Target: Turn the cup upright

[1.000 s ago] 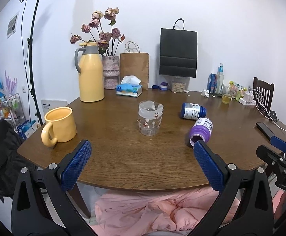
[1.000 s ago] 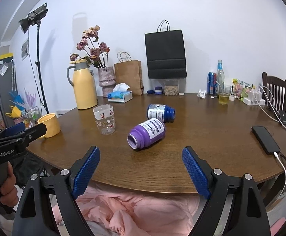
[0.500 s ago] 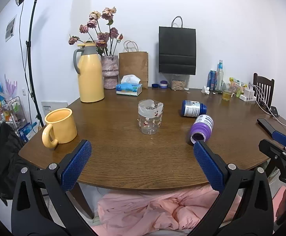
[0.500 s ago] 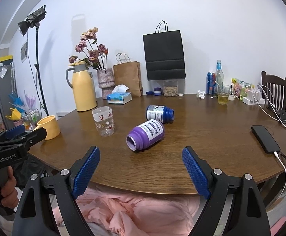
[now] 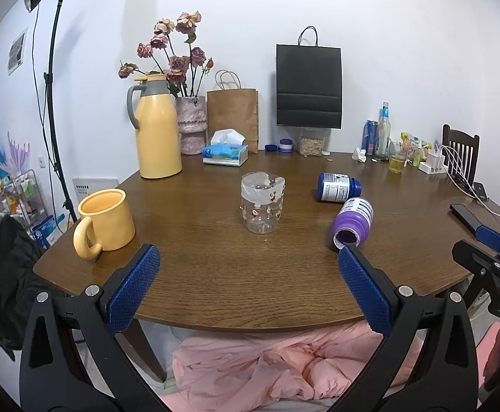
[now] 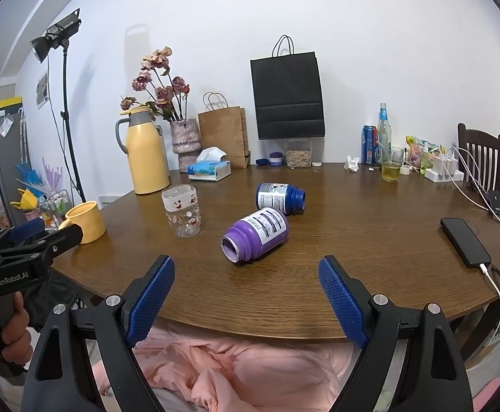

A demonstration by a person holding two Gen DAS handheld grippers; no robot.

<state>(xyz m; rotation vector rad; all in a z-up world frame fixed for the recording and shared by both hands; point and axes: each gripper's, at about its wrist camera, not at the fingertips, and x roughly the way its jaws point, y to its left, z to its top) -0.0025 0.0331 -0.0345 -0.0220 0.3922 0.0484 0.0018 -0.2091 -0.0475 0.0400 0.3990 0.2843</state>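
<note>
A clear plastic cup (image 5: 262, 204) with cartoon prints stands upside down, base up, at the middle of the round wooden table (image 5: 236, 274); it also shows in the right wrist view (image 6: 181, 210). A yellow mug (image 5: 104, 221) stands upright at the table's left edge. My left gripper (image 5: 248, 285) is open and empty, held off the table's near edge, in front of the cup. My right gripper (image 6: 246, 295) is open and empty, also off the near edge, facing a purple bottle (image 6: 255, 234).
The purple bottle (image 5: 353, 221) and a blue bottle (image 5: 338, 186) lie on their sides right of the cup. A yellow thermos (image 5: 156, 127), vase, tissue box (image 5: 225, 152) and paper bags stand at the back. A phone (image 6: 464, 241) lies right. Pink cloth (image 5: 284, 367) lies below the table edge.
Both grippers have drawn back and risen a little, so the table looks slightly farther and lower. Nothing on the table has moved.
</note>
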